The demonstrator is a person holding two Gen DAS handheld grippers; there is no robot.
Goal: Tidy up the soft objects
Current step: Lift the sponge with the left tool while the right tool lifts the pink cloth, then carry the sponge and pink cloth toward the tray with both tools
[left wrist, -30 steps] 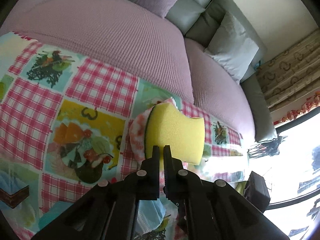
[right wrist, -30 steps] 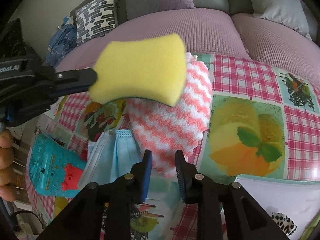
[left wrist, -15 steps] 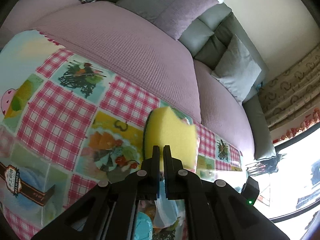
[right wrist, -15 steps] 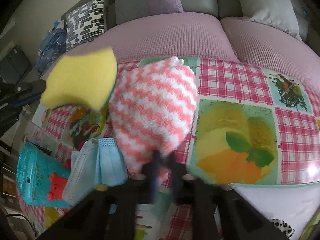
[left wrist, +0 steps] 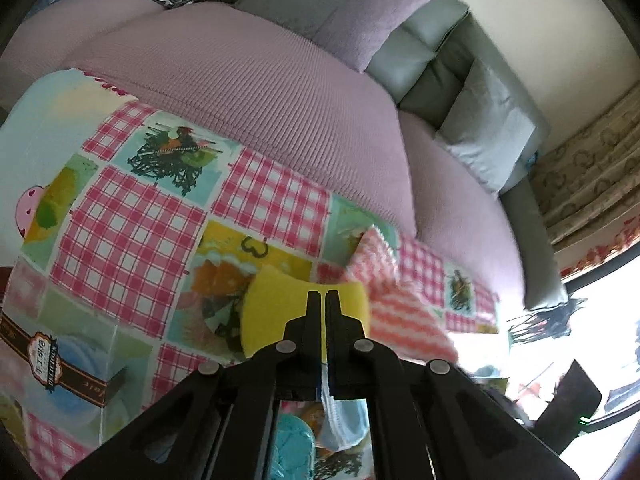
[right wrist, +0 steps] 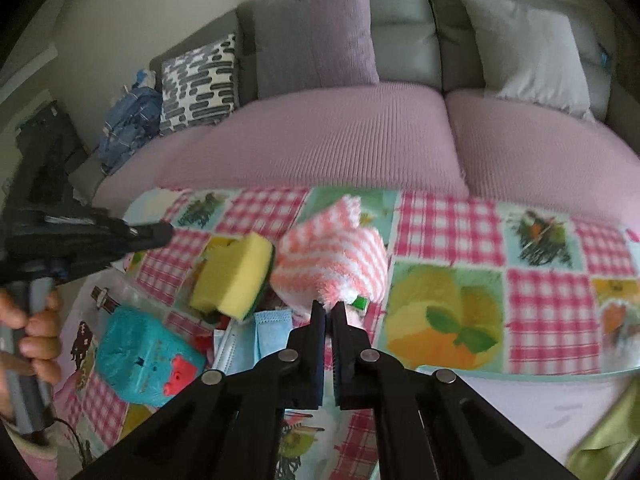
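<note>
A yellow sponge (right wrist: 232, 276) with a green underside hangs free in the air above the patterned table, apart from my left gripper (right wrist: 168, 231). In the left wrist view the sponge (left wrist: 276, 304) sits just beyond my left gripper (left wrist: 323, 296), whose jaws are together and empty. My right gripper (right wrist: 329, 308) is shut on the lower edge of a pink-and-white striped fluffy cloth (right wrist: 332, 260) and holds it up off the table. The cloth also shows in the left wrist view (left wrist: 392, 312). A blue face mask (right wrist: 256, 340) lies on the table below the sponge.
A teal plush toy with a red face (right wrist: 144, 360) lies at the table's left. The table has a checked picture tablecloth (right wrist: 448, 232). A pink sofa (right wrist: 360, 140) with cushions runs behind it. A green object (right wrist: 604, 440) is at the lower right.
My left gripper has let go of the sponge, which now drops toward the table. My right gripper has shut on the striped cloth and lifted it.
</note>
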